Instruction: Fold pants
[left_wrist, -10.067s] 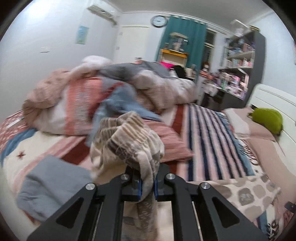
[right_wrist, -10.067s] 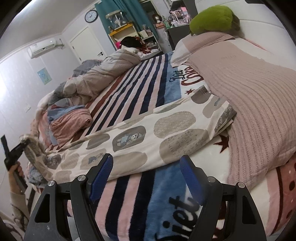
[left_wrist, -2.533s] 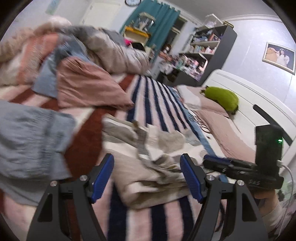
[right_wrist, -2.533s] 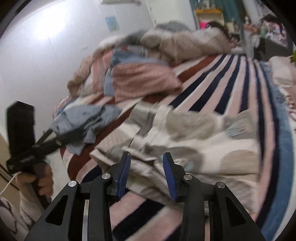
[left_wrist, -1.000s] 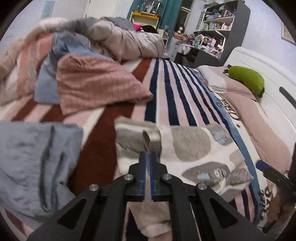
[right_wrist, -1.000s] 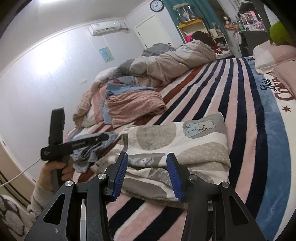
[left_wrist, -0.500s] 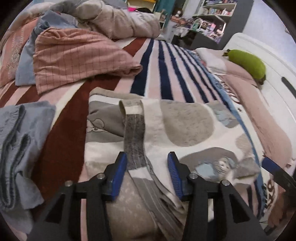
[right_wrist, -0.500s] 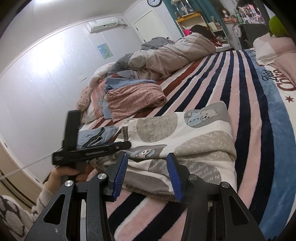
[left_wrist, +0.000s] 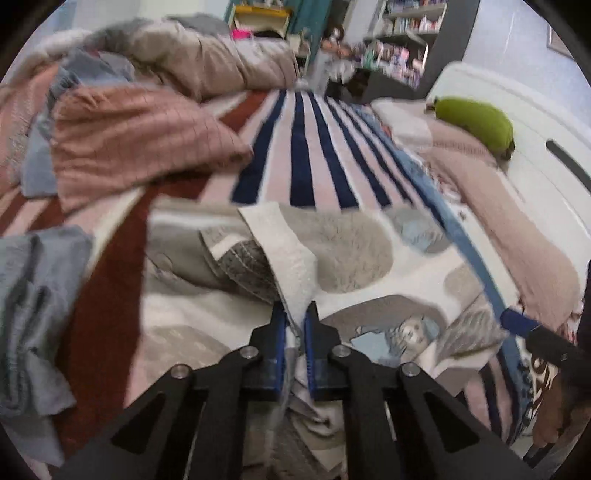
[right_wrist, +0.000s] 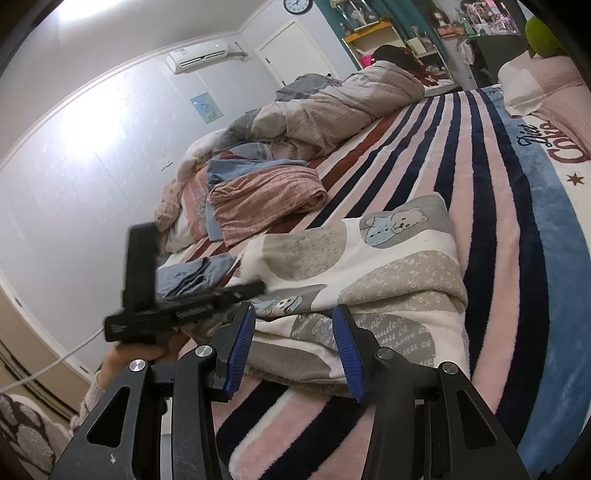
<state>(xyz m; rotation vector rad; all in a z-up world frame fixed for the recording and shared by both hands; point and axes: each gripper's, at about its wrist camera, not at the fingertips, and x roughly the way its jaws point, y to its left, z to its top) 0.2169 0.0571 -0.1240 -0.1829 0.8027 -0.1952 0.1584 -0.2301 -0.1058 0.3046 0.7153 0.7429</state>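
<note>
Pinching loose flap of pants (left_wrist: 295, 254), left tongs (left_wrist: 294, 321) now clamped where half second ago apart; right tongs (right_wrist: 291, 328) apart, pants just ahead on bed (right_wrist: 498, 229); next fold starting.

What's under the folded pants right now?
The patterned pants lie on the striped blanket, whose pink and navy stripes show past every edge. The left gripper pinches a fold near the waistband. The blanket directly beneath the pants is covered.
</note>
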